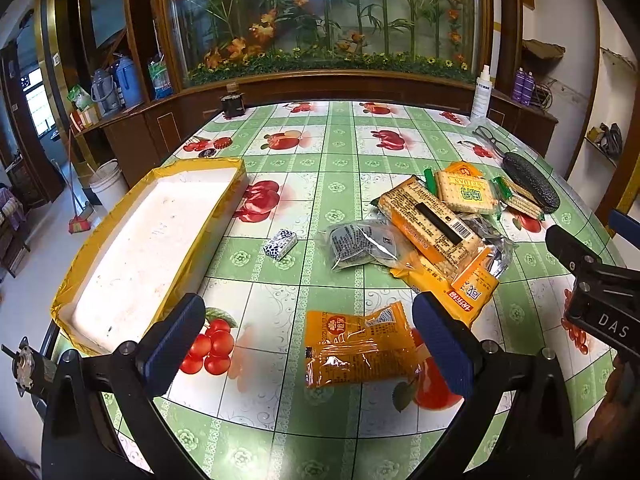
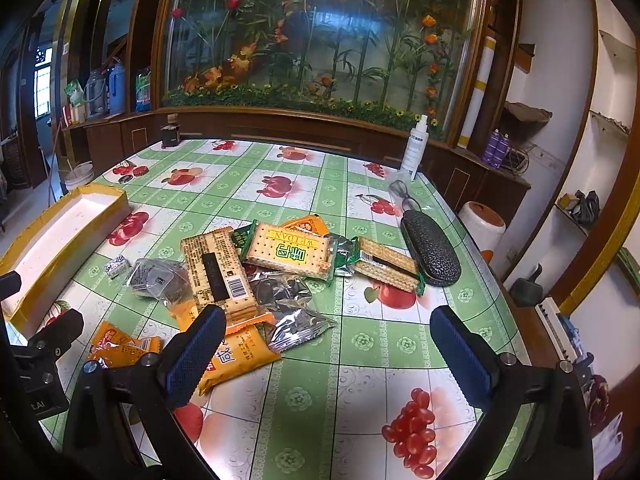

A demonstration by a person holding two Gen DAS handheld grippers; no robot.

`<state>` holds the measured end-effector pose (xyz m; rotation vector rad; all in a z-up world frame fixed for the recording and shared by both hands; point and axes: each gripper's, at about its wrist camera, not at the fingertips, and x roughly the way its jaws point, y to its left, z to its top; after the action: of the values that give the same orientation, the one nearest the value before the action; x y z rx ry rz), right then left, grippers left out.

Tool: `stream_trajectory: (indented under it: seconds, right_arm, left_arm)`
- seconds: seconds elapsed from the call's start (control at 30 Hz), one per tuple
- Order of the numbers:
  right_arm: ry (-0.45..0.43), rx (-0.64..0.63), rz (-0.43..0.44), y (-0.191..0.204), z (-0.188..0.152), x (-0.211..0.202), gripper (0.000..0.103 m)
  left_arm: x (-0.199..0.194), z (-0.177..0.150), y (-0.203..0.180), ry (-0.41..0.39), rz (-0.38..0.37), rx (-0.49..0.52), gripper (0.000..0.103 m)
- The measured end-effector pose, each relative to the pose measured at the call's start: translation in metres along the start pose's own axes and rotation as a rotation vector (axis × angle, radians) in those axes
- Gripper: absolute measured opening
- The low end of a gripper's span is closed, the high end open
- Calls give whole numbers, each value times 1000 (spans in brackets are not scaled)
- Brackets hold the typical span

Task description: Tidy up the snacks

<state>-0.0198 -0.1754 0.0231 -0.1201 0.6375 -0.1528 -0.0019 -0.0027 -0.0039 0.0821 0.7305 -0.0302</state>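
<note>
1. Left wrist view showed the snacks loose on the table [image 1: 340, 152], none yet sorted: an orange packet [image 1: 356, 346] lay alone at six o'clock, between the fingers of the left claw [image 1: 308, 344] but not touched by them.
2. At two o'clock from that packet the main heap sat: a long cracker pack [image 1: 430, 220], a green-labelled cracker pack [image 1: 466, 192], a grey foil pouch [image 1: 360, 244] and an orange bag [image 1: 460, 292].
3. A small blue-and-white box [image 1: 280, 243] lay apart at eleven o'clock.
4. The yellow-rimmed tray [image 1: 92, 236] at nine o'clock held nothing, so I judged the whole job was left.
5. Both claws were spread wide and gripped nothing; the right claw [image 2: 328, 344] hovered over bare cloth beside the heap.
6. A dark glasses case [image 2: 430, 246] lay at the heap's three o'clock.
</note>
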Motion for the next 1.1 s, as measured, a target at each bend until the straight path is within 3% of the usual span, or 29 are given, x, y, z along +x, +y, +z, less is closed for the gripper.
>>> stream_trajectory:
  seconds: [0.1, 0.3, 0.4, 0.8, 0.97, 1.1]
  right_arm:
    - [7, 30, 47, -2, 0, 2, 103]
    - [19, 210, 308, -25, -1, 9, 103]
    - [47, 287, 393, -33, -2, 16, 103]
    - [-138, 321, 480, -37, 4, -13, 101]
    - [-122, 257, 439, -27, 9, -10, 101]
    - [-27, 148, 352, -8, 7, 10, 101]
  left_arm:
    - [0, 0, 0, 4, -3, -3, 103]
    - [-1, -1, 1, 6, -5, -6, 103]
    - [0, -1, 1, 5, 0, -4, 103]
    - [-2, -2, 2, -22, 12, -4, 103]
    - [5, -4, 4, -8, 15, 2, 103]
    - [13, -10, 7, 31, 15, 15, 103]
